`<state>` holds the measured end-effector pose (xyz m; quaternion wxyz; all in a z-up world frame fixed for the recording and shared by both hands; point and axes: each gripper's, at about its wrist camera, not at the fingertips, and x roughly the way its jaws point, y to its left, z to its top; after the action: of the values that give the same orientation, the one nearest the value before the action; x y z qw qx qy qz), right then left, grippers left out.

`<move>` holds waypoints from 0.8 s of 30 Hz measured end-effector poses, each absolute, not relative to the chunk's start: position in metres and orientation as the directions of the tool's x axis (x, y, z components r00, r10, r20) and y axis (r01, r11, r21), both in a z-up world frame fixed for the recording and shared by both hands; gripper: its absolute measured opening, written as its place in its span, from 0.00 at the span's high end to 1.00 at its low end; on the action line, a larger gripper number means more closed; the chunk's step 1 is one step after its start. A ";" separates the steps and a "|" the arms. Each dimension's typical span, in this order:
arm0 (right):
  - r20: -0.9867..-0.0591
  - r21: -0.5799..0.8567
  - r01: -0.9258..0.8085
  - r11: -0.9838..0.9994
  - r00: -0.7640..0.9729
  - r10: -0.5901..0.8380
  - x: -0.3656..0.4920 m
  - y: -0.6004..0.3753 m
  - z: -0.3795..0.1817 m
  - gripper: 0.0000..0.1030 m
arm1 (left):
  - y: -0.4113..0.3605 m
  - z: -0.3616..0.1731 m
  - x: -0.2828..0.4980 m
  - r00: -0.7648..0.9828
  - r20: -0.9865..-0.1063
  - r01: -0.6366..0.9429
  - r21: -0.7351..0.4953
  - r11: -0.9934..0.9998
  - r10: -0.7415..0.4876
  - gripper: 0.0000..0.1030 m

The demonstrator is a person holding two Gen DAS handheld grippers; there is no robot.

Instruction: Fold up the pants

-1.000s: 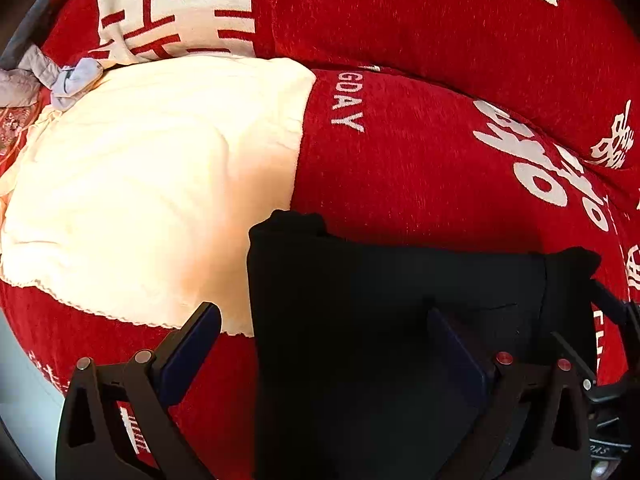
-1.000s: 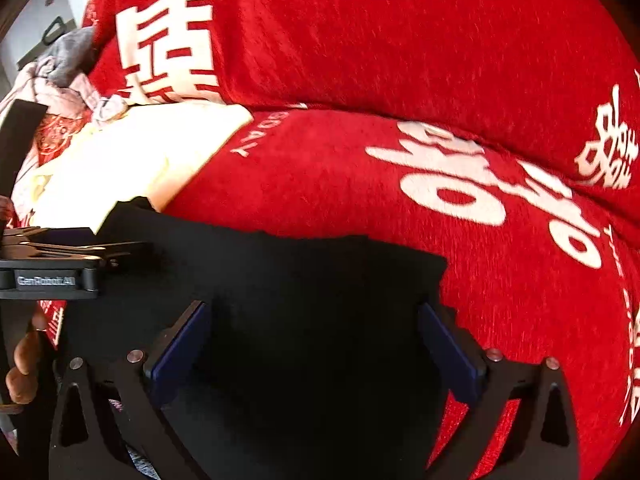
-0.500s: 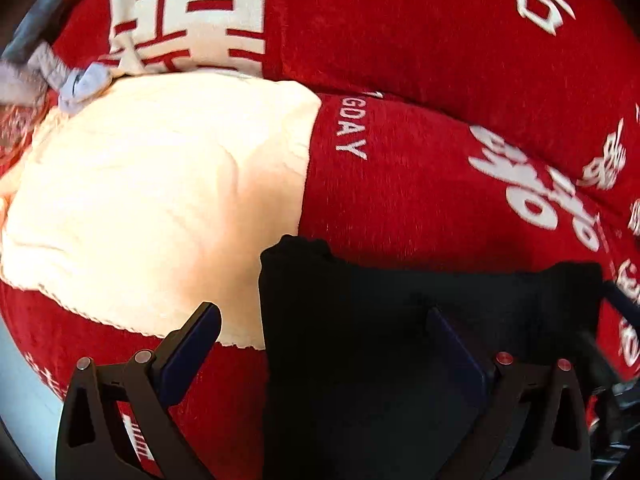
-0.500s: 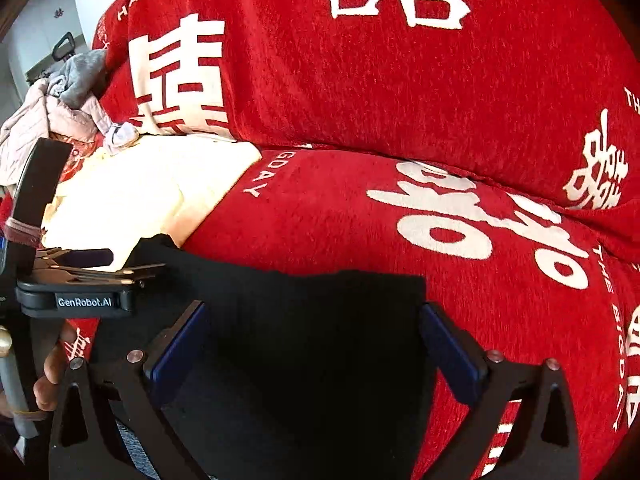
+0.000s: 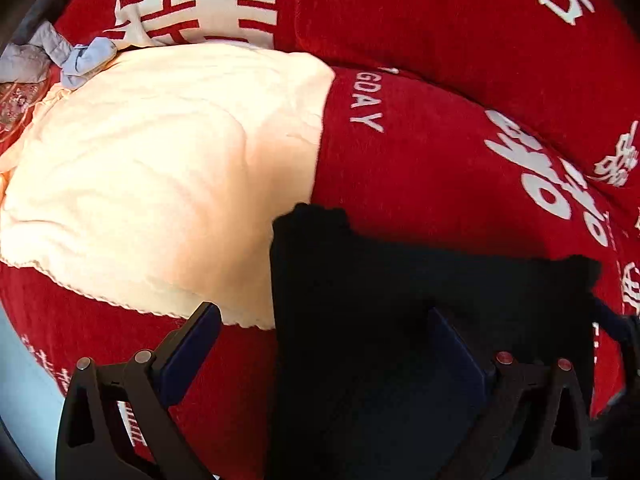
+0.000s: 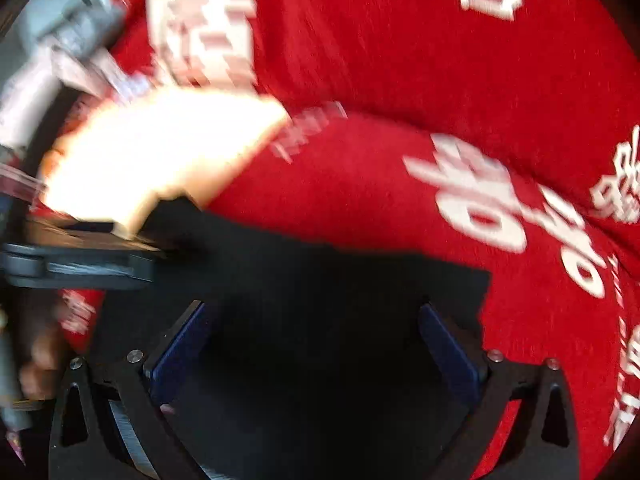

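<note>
Black folded cloth pants (image 5: 420, 320) lie flat on one plush red sofa cover with white lettering (image 5: 440, 168), beside one cream fleecy blanket (image 5: 160, 184); left gripper (image 5: 324, 328) spread wide. Right view, blurred: right gripper (image 6: 312, 320) wide over the pants (image 6: 320, 288).

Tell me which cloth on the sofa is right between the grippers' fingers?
The black pants. They lie between both grippers' open fingers, while the cream blanket sits off to the left and the grey clothes are far back in the corner.

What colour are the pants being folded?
Plain black pants, no pattern visible; clearest in the left wrist view, lying on the red cover.
</note>
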<state>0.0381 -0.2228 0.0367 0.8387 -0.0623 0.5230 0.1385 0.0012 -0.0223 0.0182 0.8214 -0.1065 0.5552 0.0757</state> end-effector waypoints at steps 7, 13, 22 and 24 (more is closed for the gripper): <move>-0.867 0.074 -0.285 0.956 0.456 0.203 -0.004 -0.238 0.044 0.00 | -0.041 0.024 -0.034 0.413 -0.911 -0.170 -0.082 0.982 -0.005 0.00; -0.846 0.014 -0.302 0.953 0.504 0.172 -0.055 -0.242 0.046 0.00 | -0.059 0.017 -0.075 0.435 -0.900 -0.147 -0.094 0.985 -0.021 0.00; -0.862 -0.004 -0.242 0.970 0.493 0.119 -0.097 -0.253 0.046 0.00 | -0.067 0.031 -0.111 0.499 -0.864 -0.169 -0.019 0.985 0.068 0.00; -0.859 0.015 -0.174 0.985 0.502 0.102 -0.098 -0.260 0.055 0.00 | -0.065 0.035 -0.116 0.504 -0.862 -0.195 -0.048 0.980 0.058 0.00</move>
<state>-0.0982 -0.2598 0.0548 0.8660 -0.0364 0.4924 0.0796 -0.1159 -0.0647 0.0350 0.8643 -0.0695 0.4927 0.0733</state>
